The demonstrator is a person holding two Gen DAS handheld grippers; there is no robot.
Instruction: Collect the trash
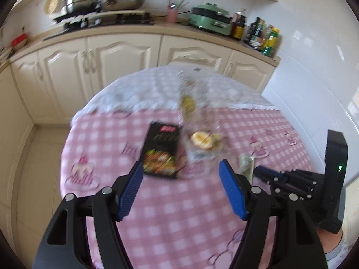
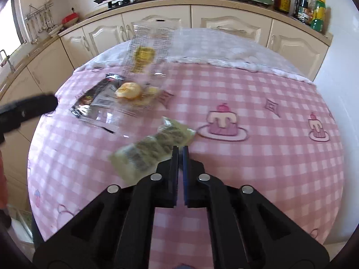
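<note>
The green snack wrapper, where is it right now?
The green snack wrapper lies on the pink checked tablecloth in the right wrist view, its near corner at the right gripper, right of the black packet.

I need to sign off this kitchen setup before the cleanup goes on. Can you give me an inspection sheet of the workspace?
Surface: round table under a pink checked cloth with cake prints.
Job's things: black snack wrapper; clear plastic bag with a yellow round piece on it; green packet.
Clutter: nothing seen beyond the trash.
Grippers: left tool open, nothing between its pads; right tool shut at the green packet's edge; whether it pinches the packet is unclear.
Cables: nothing seen.
Surroundings: cream cabinets, pots on the hob, green appliance, bottles on the counter.
</note>
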